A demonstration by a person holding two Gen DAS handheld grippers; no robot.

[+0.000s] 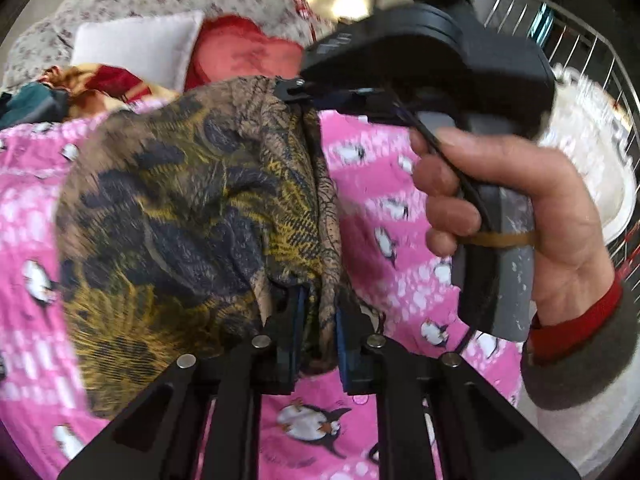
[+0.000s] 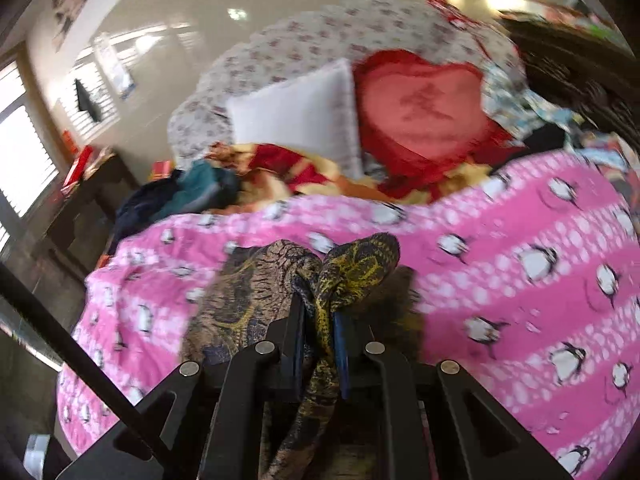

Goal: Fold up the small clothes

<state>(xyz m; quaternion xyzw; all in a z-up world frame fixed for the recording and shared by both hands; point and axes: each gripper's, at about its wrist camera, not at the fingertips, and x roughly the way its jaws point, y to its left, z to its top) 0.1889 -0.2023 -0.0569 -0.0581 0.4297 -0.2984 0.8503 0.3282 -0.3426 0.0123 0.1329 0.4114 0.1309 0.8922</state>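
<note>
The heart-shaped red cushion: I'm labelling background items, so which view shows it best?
The right wrist view: the heart-shaped red cushion appears almost whole beside the white pillow. In the left wrist view the right tool and the patterned garment hide much of it.

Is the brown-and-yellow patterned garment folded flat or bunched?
Bunched, not flat: the brown-and-yellow patterned garment hangs gathered between left gripper and right gripper, above the pink penguin blanket.

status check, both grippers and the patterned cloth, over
Left gripper shut on patterned cloth. Right gripper shut on same cloth, lifted above pink penguin blanket. Nothing blocking; pillows well behind.
</note>
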